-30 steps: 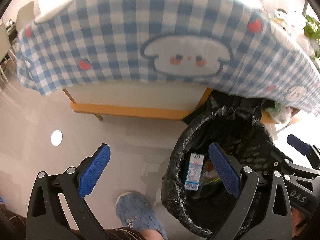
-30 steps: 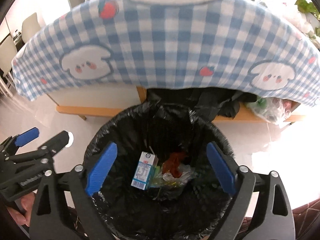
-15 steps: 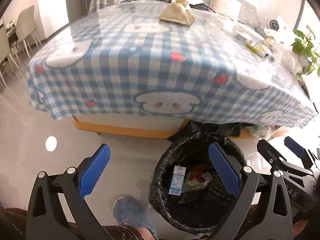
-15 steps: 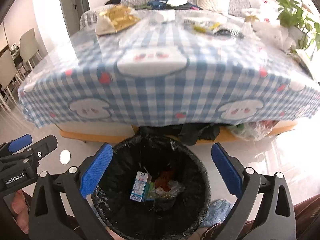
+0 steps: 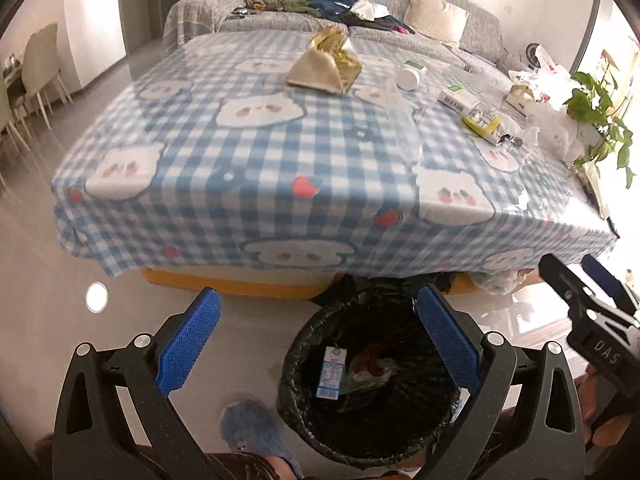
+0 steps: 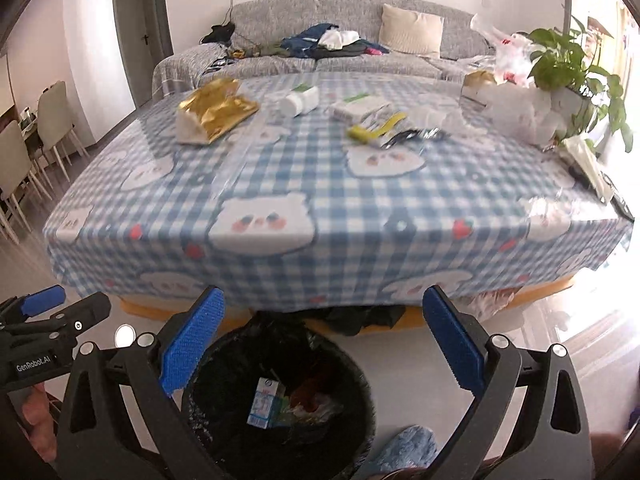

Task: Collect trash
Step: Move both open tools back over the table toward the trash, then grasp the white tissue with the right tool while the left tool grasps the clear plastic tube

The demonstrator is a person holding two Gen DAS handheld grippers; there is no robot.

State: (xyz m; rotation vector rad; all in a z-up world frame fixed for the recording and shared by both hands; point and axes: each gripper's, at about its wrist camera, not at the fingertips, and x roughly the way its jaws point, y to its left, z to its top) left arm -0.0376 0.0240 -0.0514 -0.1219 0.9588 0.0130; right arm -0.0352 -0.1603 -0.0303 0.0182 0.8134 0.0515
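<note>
Left gripper (image 5: 316,344) gapes, holding nothing, over floor and bin (image 5: 372,396); this view alone shows the right gripper (image 5: 592,300) at its edge. Right gripper (image 6: 320,340) likewise spread and bare above the bin (image 6: 280,400), carton (image 6: 266,402) inside. Trash, a gold bag (image 6: 214,110) and bottle (image 6: 300,101), lies far across the checked table (image 6: 320,200); sofa (image 6: 320,24) behind.

Home living room; grey sofa (image 6: 344,32) strewn with clothes, cushion (image 6: 412,28), gingham-clothed table (image 6: 320,184), houseplant (image 6: 572,64), dining chairs (image 6: 52,120)
</note>
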